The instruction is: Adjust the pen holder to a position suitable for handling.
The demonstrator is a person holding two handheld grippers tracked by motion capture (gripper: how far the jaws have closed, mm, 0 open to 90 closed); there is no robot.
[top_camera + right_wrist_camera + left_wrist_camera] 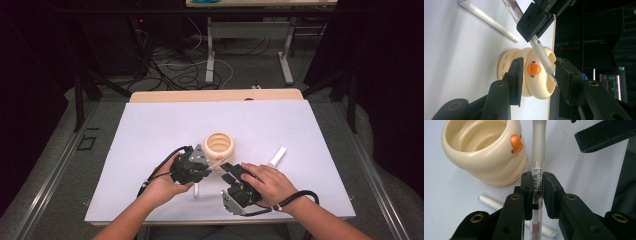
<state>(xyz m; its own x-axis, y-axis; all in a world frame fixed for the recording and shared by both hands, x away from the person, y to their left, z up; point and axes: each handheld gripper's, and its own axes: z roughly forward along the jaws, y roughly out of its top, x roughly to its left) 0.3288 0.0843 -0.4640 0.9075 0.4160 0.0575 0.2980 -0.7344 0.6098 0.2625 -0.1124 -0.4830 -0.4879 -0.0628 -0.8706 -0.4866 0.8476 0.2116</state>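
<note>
- The left gripper (209, 165) is clenched on a clear pen (537, 177), pinching its barcoded barrel while the frosted cap end points toward the cup.
- A second white pen (489, 202) lies flat on the table (150, 135) beneath that gripper.
- The cream cup (219, 145), ribbed and bearing an orange duck face, stands upright just beyond both grippers; its inside looks empty.
- The right gripper (537, 72) is spread wide, its jaws either side of the held pen's tip.
- Another white pen (277, 156) lies to the right.

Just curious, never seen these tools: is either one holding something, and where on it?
The left gripper clamps a pen at its clear barrel; the right gripper, open, holds nothing.
</note>
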